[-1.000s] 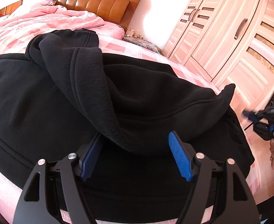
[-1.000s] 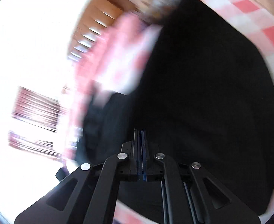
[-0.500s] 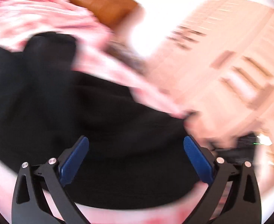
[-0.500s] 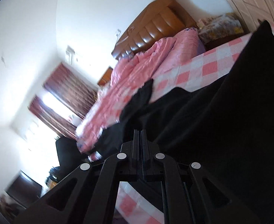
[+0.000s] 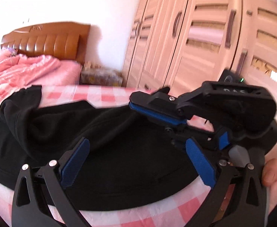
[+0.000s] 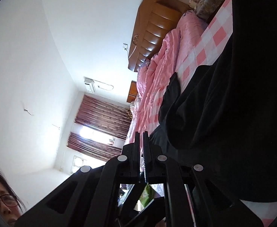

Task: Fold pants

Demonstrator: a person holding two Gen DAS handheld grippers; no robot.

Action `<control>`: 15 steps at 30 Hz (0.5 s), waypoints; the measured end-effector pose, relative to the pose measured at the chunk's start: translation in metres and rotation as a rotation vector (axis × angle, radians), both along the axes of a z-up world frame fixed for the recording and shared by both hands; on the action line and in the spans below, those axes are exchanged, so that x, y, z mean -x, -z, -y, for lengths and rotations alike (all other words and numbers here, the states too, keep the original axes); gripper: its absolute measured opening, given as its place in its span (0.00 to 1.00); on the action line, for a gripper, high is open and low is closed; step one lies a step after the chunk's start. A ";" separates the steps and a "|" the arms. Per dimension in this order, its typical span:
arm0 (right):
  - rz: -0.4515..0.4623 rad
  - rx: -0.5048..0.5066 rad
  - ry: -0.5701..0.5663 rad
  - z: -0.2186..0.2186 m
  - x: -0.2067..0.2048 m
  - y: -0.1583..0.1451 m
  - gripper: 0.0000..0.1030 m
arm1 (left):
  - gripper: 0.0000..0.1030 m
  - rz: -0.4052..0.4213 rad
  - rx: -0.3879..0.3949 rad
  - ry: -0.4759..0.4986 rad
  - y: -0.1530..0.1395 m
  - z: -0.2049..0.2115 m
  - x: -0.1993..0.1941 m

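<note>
Black fleece pants (image 5: 119,151) lay bunched mid-frame on checked bedsheet (image 5: 104,96): soft, limp, bulky, best pinched at hem or waistband. Left gripper (image 5: 138,162) gaped wide, empty; right gripper (image 5: 157,111) clamped shut, apparently holding nothing.

Left tool (image 5: 138,162) gapes above black pants (image 5: 119,151).

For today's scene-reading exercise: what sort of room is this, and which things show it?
Most likely a bedroom: a bed with a brown padded headboard, a pink quilt, and tall wardrobe doors beside it.
</note>
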State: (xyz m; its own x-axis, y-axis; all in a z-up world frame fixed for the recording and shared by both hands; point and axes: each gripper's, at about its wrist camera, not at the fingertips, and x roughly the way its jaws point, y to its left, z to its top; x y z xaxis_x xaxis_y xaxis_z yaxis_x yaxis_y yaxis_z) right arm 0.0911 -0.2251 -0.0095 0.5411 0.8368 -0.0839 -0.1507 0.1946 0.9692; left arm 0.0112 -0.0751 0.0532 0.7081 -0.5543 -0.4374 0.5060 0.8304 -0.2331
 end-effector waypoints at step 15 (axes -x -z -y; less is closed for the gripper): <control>-0.108 -0.022 -0.059 -0.005 -0.014 0.028 0.96 | 0.98 0.054 0.023 -0.189 -0.014 -0.059 -0.022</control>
State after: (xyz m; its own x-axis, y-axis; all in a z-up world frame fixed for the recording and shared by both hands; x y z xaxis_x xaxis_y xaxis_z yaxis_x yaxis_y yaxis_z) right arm 0.1055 -0.2203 -0.0373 0.4799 0.8690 -0.1204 -0.0556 0.1671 0.9844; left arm 0.0331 -0.0162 0.0668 0.8226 -0.4185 -0.3849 0.3536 0.9067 -0.2301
